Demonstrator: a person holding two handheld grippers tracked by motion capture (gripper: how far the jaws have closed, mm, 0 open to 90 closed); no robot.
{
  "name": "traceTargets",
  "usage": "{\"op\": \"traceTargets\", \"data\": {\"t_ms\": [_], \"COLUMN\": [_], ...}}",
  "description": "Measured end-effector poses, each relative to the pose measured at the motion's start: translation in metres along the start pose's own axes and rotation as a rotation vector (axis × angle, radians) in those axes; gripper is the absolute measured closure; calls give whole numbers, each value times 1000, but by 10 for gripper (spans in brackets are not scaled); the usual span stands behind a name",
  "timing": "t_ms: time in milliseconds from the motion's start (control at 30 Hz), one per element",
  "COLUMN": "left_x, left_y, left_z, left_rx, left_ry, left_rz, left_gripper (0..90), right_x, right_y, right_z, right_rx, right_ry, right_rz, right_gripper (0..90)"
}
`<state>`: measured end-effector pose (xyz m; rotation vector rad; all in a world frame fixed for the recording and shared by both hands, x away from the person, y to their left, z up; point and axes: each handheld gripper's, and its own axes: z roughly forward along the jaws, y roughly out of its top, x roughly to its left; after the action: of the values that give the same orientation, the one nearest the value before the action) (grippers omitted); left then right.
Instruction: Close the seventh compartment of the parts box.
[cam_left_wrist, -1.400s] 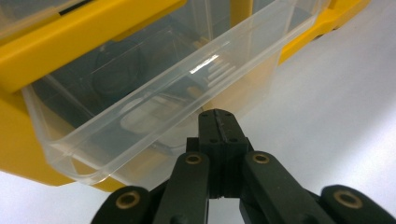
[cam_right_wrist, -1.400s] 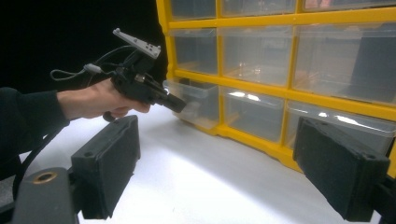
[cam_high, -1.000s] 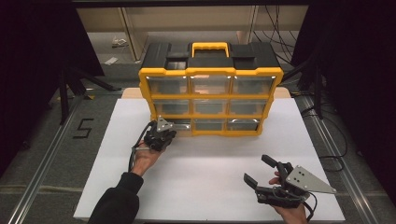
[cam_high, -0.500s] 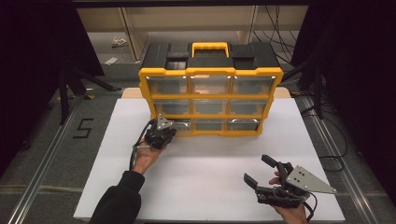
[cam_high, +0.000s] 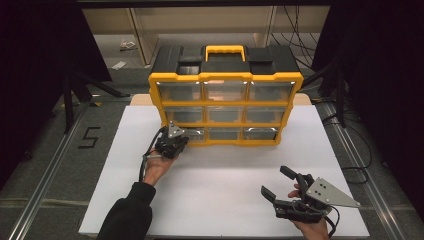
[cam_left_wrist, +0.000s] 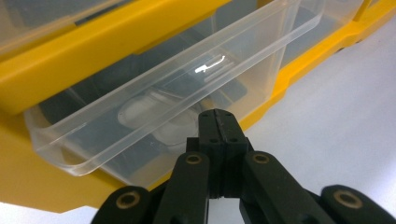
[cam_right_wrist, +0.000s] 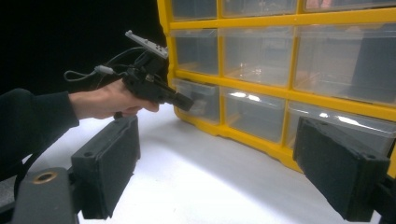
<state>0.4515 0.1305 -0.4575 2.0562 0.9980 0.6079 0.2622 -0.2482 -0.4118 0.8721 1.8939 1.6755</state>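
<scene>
From the high view, a yellow-and-black organiser cabinet (cam_high: 225, 102) with nine clear drawers stands at the far side of the white table (cam_high: 225, 195), its front turned toward the person so every drawer can be reached from the near edge. The left gripper (cam_high: 172, 142) sits low against the bottom row, at the bottom-left drawer (cam_high: 192, 133), which appears to be the piece in hand; the approach is level with the table, probably because the drawer slides straight out toward the person. The right gripper (cam_high: 280, 182) waits near the table's front right corner, well apart from the cabinet, jaws spread, likely kept out of the way until needed. In the left gripper view, the left gripper (cam_left_wrist: 218, 123) has its two black jaws pressed together, tip right at the front wall of the clear drawer (cam_left_wrist: 154, 107), which sits partly drawn out of its yellow frame (cam_left_wrist: 70, 70); whether the tips pinch a lip of the plastic cannot be told. In the right gripper view, the right gripper (cam_right_wrist: 219, 172) shows both pads (cam_right_wrist: 112, 158) standing wide with nothing between them, aimed at the cabinet's lower drawers (cam_right_wrist: 254, 114), while the left gripper (cam_right_wrist: 180, 100) touches the bottom corner drawer (cam_right_wrist: 201, 102).
</scene>
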Motion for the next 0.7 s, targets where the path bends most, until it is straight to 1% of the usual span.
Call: {"op": "traceTargets", "data": {"t_ms": [200, 367, 533, 600, 700], "left_x": [1, 1, 2, 2, 3], "left_y": [0, 0, 0, 0, 0], "left_z": [2, 3, 5, 5, 7], "left_rx": [-6, -6, -12, -10, -11], "left_ry": [6, 1, 5, 5, 6], "left_rz": [-3, -8, -11, -13, -16], "left_gripper": [899, 899, 899, 899, 899], "right_x": [0, 0, -1, 0, -1], "right_y": [0, 0, 0, 0, 0], "right_z": [0, 0, 0, 1, 0], "right_rx": [0, 3, 6, -4, -2], "right_ry": [0, 0, -4, -1, -1], "right_rz": [1, 0, -4, -2, -3], "right_gripper": [157, 157, 157, 157, 157]}}
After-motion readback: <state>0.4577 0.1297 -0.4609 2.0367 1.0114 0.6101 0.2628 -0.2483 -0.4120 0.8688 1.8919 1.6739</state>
